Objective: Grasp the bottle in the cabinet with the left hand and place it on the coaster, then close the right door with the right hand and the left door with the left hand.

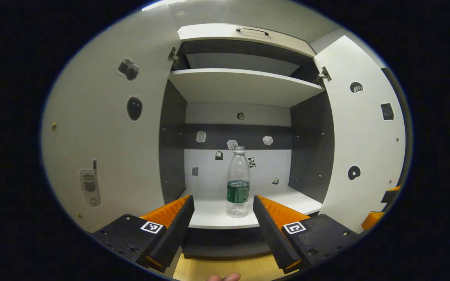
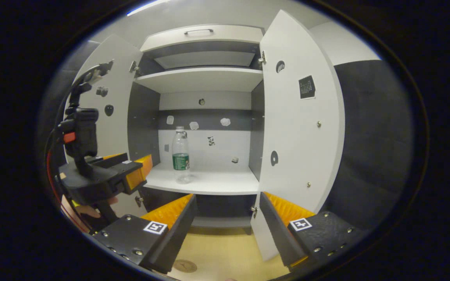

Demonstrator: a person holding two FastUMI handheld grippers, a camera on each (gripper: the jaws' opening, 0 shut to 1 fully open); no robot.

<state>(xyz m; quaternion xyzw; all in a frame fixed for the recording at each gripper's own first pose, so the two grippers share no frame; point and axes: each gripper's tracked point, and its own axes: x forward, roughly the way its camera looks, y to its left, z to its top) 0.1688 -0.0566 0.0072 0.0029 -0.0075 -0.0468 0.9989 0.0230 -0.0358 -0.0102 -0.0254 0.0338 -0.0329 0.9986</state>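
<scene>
A clear plastic bottle [image 1: 238, 183] with a green label stands upright on the cabinet's lower shelf [image 1: 217, 218], a little way in from the front edge. My left gripper [image 1: 222, 200] is open just in front of the shelf, with the bottle beyond the gap and nearer its right finger. In the right gripper view the bottle [image 2: 180, 154] sits left of centre and the left gripper [image 2: 131, 166] hovers to its left. My right gripper [image 2: 228, 197] is open and holds nothing, back from the cabinet. A round brown coaster [image 2: 184, 266] lies on the wooden table [image 2: 229, 249].
Both white doors are swung wide: the left door [image 1: 111, 136] and the right door [image 1: 361, 136], whose lower edge [image 2: 262, 234] is close to my right finger. An upper shelf [image 1: 244, 84] spans the cabinet. A hand [image 2: 92, 210] grips the left gripper.
</scene>
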